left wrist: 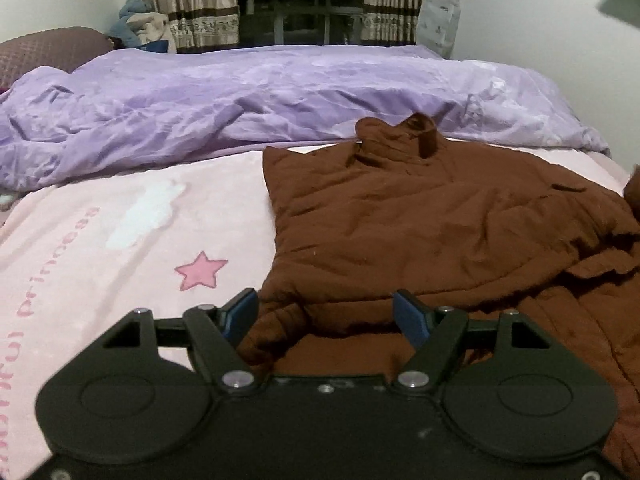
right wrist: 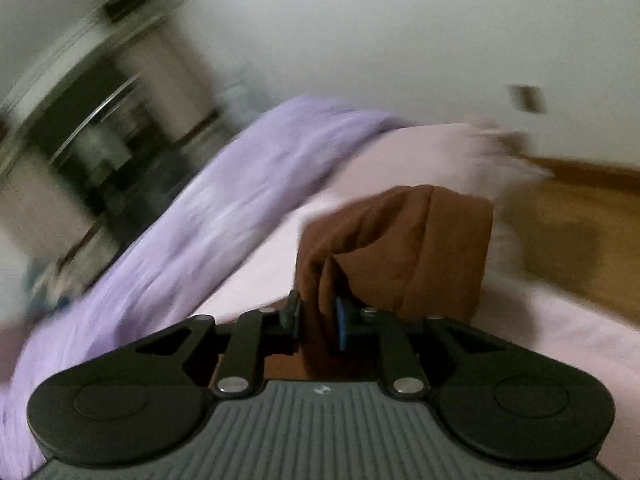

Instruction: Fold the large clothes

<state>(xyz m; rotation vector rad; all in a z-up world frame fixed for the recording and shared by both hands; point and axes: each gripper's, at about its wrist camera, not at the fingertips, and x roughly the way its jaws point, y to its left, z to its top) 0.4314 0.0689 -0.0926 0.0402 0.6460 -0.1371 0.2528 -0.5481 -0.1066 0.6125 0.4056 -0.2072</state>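
A large brown quilted jacket (left wrist: 420,220) lies spread on the pink bedsheet (left wrist: 120,248), its collar toward the far side. My left gripper (left wrist: 326,314) stands open over the jacket's near left corner, and a bunched fold of brown fabric lies between its blue pads without being pinched. In the blurred, tilted right wrist view, my right gripper (right wrist: 318,318) is shut on a fold of the brown jacket (right wrist: 400,240), which rises from the narrow gap between the pads and hangs lifted ahead.
A crumpled purple duvet (left wrist: 240,100) runs across the far side of the bed. A dark red pillow (left wrist: 48,50) sits at the far left. Curtains (left wrist: 188,4) and a dark window stand behind. A wooden floor (right wrist: 568,216) shows beyond the bed's edge.
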